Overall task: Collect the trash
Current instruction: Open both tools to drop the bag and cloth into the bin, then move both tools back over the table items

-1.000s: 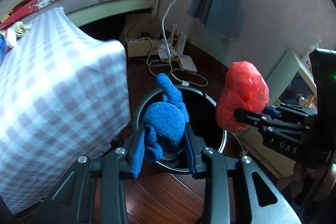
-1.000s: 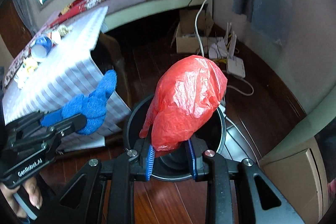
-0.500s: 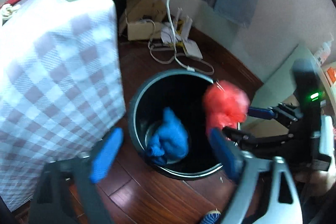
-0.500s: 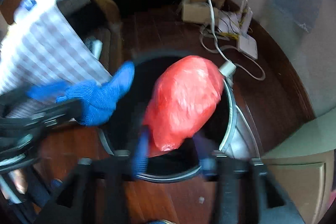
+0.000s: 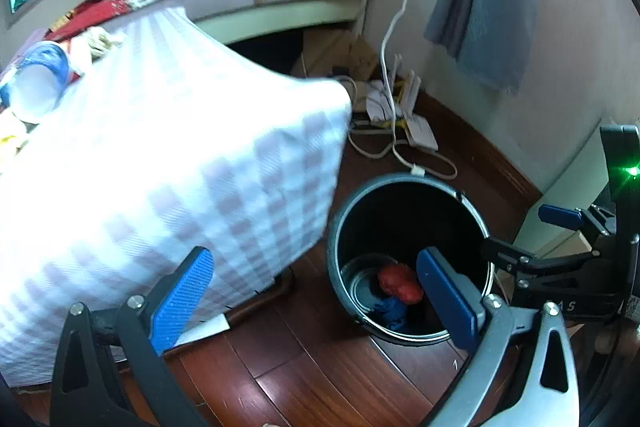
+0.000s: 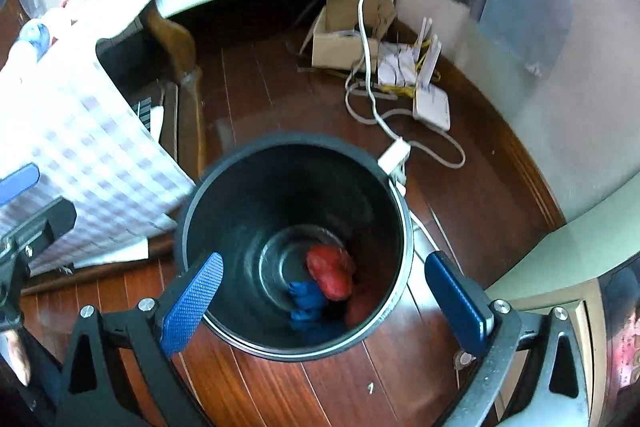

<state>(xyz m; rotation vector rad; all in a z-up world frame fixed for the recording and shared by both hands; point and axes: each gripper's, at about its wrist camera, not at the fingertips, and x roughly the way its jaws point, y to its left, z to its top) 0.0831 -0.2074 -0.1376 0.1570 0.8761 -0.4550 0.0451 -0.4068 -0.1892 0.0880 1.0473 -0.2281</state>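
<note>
Trash drop is done: the red bag (image 6: 330, 277) and blue cloth (image 6: 306, 301) lie at the bottom of the black bin (image 6: 208, 203). Both the left gripper (image 5: 316, 301) and right gripper (image 6: 328, 301) have just been opening, fingers spread and empty. Next comes reaching back to the checked-cloth surface (image 5: 160, 163), where more litter seems to remain.

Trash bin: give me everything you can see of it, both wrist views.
The trash bin is a round, dark, smooth-walled bucket with a lighter rim, standing upright and open on the wooden floor beside the checked tablecloth. A white plug lies against its far rim. At the bottom a crumpled red plastic bag rests against a blue knit glove. Neither hand-held gripper touches it.
</note>
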